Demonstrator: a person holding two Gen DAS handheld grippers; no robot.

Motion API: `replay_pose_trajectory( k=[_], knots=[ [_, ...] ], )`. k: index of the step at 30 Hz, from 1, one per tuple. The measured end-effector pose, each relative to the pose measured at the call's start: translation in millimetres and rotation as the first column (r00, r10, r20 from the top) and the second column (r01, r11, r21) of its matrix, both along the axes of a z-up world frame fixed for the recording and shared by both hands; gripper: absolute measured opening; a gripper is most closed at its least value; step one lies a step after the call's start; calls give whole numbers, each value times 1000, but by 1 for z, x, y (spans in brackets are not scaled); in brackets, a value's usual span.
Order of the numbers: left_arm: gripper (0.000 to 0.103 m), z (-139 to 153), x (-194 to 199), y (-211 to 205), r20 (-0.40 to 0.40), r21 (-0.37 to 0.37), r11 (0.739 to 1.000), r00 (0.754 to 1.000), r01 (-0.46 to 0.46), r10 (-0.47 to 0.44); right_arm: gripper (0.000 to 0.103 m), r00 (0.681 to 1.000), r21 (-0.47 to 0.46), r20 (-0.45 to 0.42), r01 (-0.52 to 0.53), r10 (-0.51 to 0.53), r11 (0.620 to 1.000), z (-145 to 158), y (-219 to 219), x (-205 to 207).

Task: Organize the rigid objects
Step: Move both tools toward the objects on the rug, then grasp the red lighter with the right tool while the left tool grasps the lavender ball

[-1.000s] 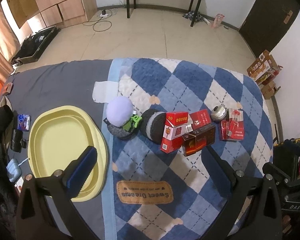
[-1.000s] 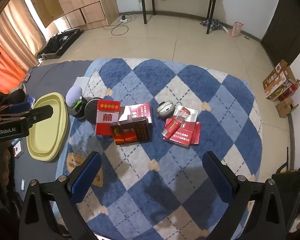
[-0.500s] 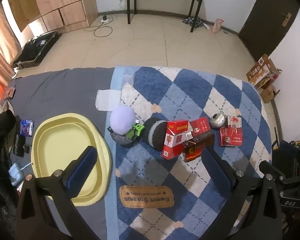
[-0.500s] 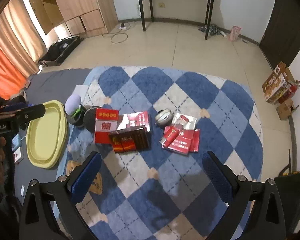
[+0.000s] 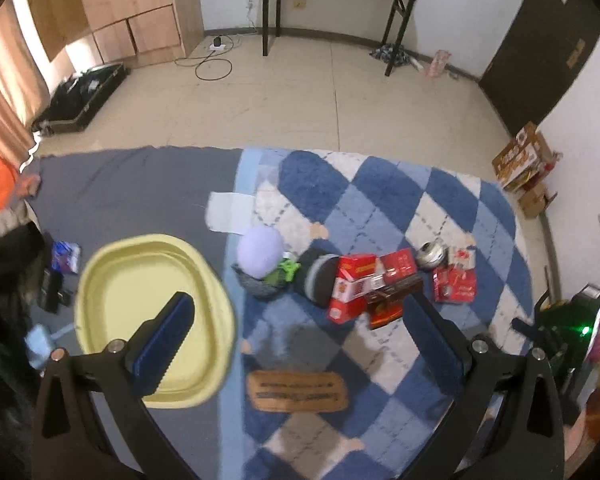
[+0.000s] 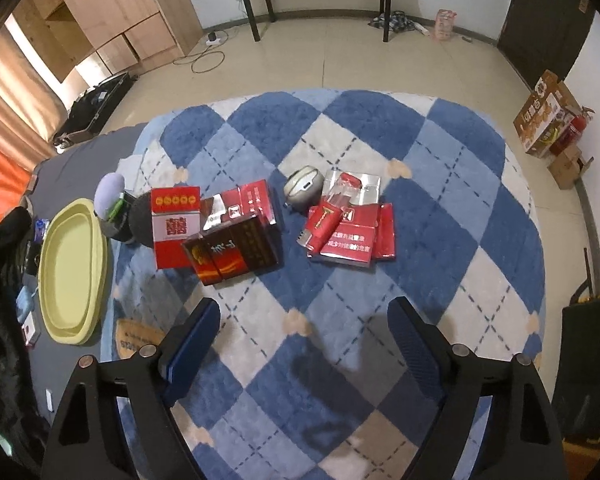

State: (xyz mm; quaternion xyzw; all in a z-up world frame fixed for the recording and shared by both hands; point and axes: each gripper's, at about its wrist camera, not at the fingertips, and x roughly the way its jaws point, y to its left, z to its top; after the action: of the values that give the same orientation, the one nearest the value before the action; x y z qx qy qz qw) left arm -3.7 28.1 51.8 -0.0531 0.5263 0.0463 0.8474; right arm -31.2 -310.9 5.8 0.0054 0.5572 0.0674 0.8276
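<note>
Both grippers' fingers (image 6: 196, 344) spread wide, grasping nothing. Ahead of right fingers: dark red glossy rectangular carton (image 6: 232, 250) on the rug; to grip well, straddling its short sides squarely.

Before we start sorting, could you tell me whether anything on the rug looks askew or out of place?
Yes: the dark red box lies tilted across the red boxes, and red packs are heaped crookedly beside the round metal object. The yellow tray holds nothing.

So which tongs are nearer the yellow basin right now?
Left. The left tongs hang open with one finger over the yellow basin. The right tongs, also open, sit over the rug with the basin far off to their left.
</note>
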Motion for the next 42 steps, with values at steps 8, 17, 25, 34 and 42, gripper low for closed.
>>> replay_pose_trajectory(
  k=[8,17,25,34,42],
  knots=[
    [103,-12,14,38,65,92,993,995,72,-78,103,991,-32,122,-54,58,998,-3,2,-15],
    [102,-109,19,64,29,57,984,985,167,-168,94,953,-144,214,-186,214,972,-40,8,-20],
    [91,-131,50,51,88,-39,980,977,197,-193,69,963,-96,222,-133,151,987,-64,-4,18],
    [91,-144,67,43,85,9,979,976,202,-202,47,982,41,184,-48,39,998,-87,-9,50],
    [91,-158,65,40,68,5,981,978,196,-196,48,979,55,201,-30,18,998,-101,0,64]
  ],
)
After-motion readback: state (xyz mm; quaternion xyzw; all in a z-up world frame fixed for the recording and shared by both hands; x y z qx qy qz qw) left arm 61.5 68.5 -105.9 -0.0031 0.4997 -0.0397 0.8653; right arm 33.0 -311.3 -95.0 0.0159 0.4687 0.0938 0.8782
